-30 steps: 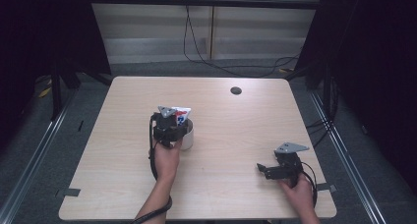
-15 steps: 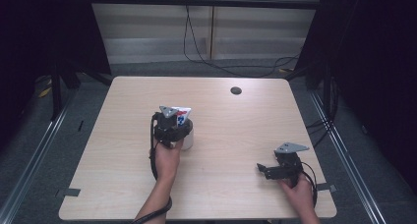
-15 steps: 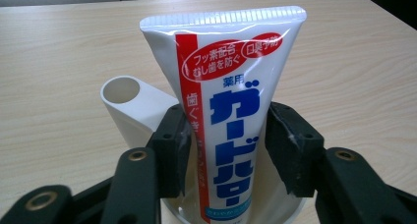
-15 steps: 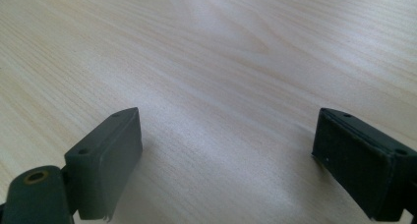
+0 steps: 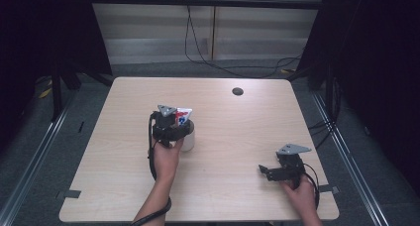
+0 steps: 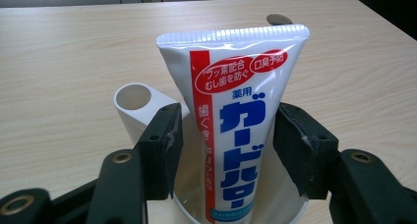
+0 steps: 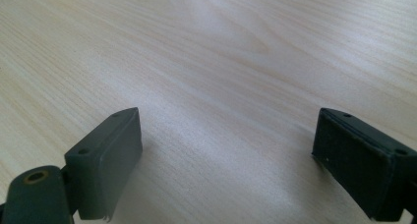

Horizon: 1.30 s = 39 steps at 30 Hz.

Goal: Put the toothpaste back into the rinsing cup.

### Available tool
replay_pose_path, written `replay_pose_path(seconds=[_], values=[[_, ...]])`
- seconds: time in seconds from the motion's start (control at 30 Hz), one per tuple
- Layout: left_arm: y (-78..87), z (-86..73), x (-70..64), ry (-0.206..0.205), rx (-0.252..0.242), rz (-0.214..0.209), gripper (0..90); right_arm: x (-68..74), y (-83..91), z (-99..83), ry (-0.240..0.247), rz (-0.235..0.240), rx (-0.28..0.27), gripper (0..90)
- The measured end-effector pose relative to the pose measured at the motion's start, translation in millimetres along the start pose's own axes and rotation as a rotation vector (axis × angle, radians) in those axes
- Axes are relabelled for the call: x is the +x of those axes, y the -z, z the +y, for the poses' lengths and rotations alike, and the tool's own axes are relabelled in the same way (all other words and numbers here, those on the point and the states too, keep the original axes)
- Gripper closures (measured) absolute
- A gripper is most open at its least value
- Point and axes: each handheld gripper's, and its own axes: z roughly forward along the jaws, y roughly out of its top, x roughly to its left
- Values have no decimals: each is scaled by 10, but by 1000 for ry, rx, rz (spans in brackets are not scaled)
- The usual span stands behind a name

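Note:
A white toothpaste tube (image 6: pixel 236 121) with red and blue Japanese print stands crimped end up in a white holder (image 6: pixel 135 103) that has a small round side slot. My left gripper (image 6: pixel 228 135) has a jaw pressed against each edge of the tube. In the high view the left gripper (image 5: pixel 177 121) sits mid-table over the white holder (image 5: pixel 188 139), with the tube (image 5: pixel 183 115) sticking up. My right gripper (image 5: pixel 265 170) rests low near the front right of the table. Its jaws stand wide open over bare wood, and the right gripper (image 7: pixel 226 160) holds nothing.
A small dark round disc (image 5: pixel 237 91) lies near the far edge of the wooden table (image 5: pixel 247 127), also visible behind the tube as a dark disc (image 6: pixel 279 19). Black curtains and metal rails flank the table. A cable hangs at the back wall.

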Motion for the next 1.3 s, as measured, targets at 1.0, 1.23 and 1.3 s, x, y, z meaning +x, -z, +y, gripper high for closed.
replay_pose_path(seconds=[1.0, 1.23, 1.3], values=[[80, 103, 108, 14, 21, -66, 223, 1, 0, 0, -1, 0, 0, 107], [97, 93, 145, 24, 19, -90, 202, 1, 0, 0, -1, -1, 0, 107], [97, 92, 148, 14, 26, -106, 186, 1, 0, 0, 0, 0, 0, 107]])
